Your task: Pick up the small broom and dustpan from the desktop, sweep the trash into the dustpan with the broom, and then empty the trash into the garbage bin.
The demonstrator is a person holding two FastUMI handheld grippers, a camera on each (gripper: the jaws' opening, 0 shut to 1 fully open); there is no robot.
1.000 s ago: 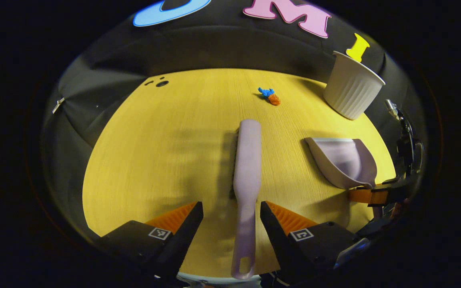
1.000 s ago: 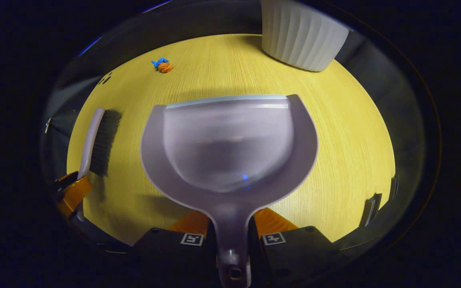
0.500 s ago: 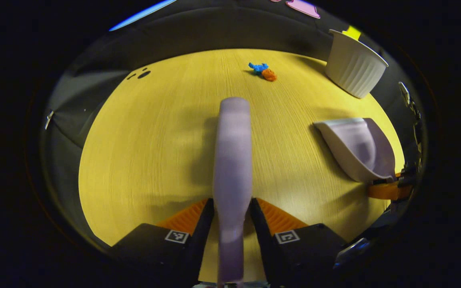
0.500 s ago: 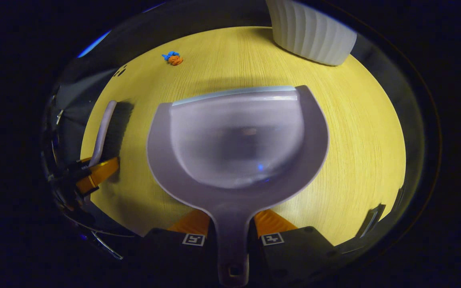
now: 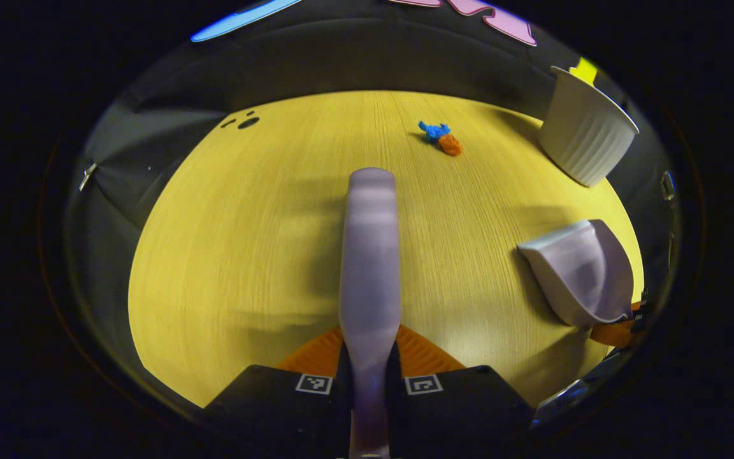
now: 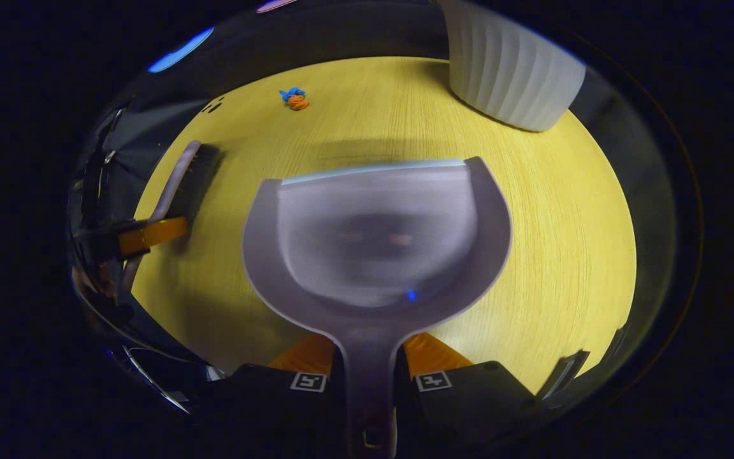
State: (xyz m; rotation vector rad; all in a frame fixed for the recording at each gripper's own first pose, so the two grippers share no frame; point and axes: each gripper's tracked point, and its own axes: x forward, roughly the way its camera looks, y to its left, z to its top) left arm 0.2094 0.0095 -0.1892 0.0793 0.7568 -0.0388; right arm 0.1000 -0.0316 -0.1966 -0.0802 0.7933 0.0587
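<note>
Left gripper (image 5: 370,376): fingers closed on the broom (image 5: 370,255) handle, one finger pressing each side. In the left gripper view the broom runs straight ahead from the fingers over the tabletop (image 5: 246,242); seen from its back, bristles hidden. In the right gripper view the same broom (image 6: 179,178) sits at far left with dark bristles facing the middle of the tabletop, held by the left gripper (image 6: 144,236); whether the bristles touch the wood cannot be told. Right gripper (image 6: 370,376): fingers closed on the dustpan (image 6: 376,236) handle, both sides pressed. Pan opens forward, front lip toward the far edge of the tabletop (image 6: 564,223); pan empty inside. In the left gripper view the dustpan (image 5: 580,271) is at far right, with the right gripper (image 5: 615,331) partly visible at its handle end near the tabletop edge. Trash (image 5: 442,137): one blue scrap and one orange scrap, touching, on the far part of the tabletop, well apart from broom and dustpan; also in the right gripper view (image 6: 295,99), upper left. Bin (image 5: 587,137): white, ribbed, upright at the far right corner of the tabletop; in the right gripper view (image 6: 513,76) ahead and right of the pan. Broom and dustpan are well apart from each other.
</note>
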